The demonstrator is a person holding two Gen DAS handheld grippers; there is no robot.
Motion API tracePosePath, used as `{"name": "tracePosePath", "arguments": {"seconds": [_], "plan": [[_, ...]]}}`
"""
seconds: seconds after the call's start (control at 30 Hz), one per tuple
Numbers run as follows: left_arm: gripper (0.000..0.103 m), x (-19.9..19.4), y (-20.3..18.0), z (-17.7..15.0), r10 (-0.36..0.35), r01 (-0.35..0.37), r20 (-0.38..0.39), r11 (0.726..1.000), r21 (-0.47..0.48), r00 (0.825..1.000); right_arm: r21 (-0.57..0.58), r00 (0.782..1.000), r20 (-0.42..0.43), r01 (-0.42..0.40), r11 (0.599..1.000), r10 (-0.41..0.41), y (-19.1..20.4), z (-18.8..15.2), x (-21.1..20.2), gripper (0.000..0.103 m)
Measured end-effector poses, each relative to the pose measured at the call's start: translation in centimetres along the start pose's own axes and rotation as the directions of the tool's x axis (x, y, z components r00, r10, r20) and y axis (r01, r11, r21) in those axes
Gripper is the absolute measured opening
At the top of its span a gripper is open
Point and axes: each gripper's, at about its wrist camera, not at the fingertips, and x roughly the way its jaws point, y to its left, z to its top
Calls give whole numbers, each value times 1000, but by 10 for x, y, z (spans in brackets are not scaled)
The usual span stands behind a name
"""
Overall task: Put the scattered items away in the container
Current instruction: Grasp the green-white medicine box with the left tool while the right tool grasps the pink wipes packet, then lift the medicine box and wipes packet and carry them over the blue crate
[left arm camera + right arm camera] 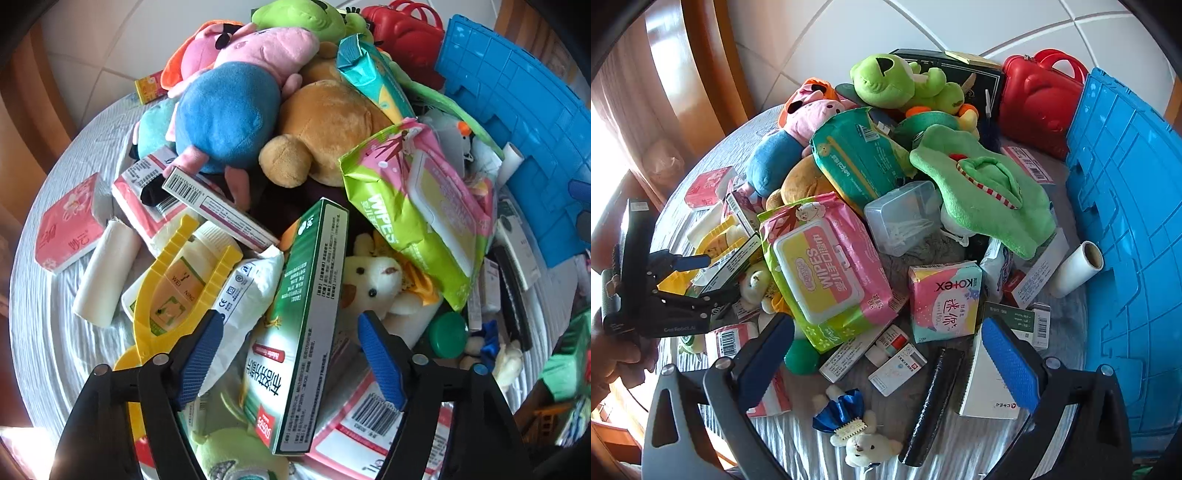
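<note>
Left gripper [291, 347], jaws wide open, straddles green box [306, 317]; should close squarely on its sides w/o snagging wipes pack [417, 218].

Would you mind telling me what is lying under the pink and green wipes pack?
Under the wipes pack, a small white teddy and a green round lid peek out at its lower edge. Anything beneath its middle is covered.
</note>
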Motion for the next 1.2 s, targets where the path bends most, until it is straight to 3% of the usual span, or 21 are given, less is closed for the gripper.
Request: {"name": "tracePosePath", "arguments": {"seconds": [0.07,0.13,0.2,0.27,0.3,0.67,0.83,1.2], "plan": [[62,6,1,-2,0,0,-18,1000,6,1000,0,1000,-11,-4,1000,4,4,-1,5,103],[60,9,2,-2,2,-2,-31,1000,2,1000,-6,1000,-14,-9,1000,9,9,0,8,103],[49,9,5,-3,-2,1,-30,1000,-9,1000,-13,1000,-16,-14,1000,14,14,1,10,103],[27,6,8,-3,-18,17,-25,999,-27,1000,-21,1000,-16,-16,1000,16,17,3,12,103],[25,5,10,-2,-21,20,-24,999,-36,999,-25,1000,-18,-18,1000,17,19,4,14,103],[19,-29,20,4,-95,101,61,990,-99,994,-117,999,-33,-43,992,39,47,23,44,103],[19,-50,26,13,-96,110,111,987,-121,989,-177,997,-55,-55,983,46,66,30,66,103],[19,-77,43,11,-71,95,154,983,-155,985,-254,995,-97,2,967,-27,81,27,115,103]]}}
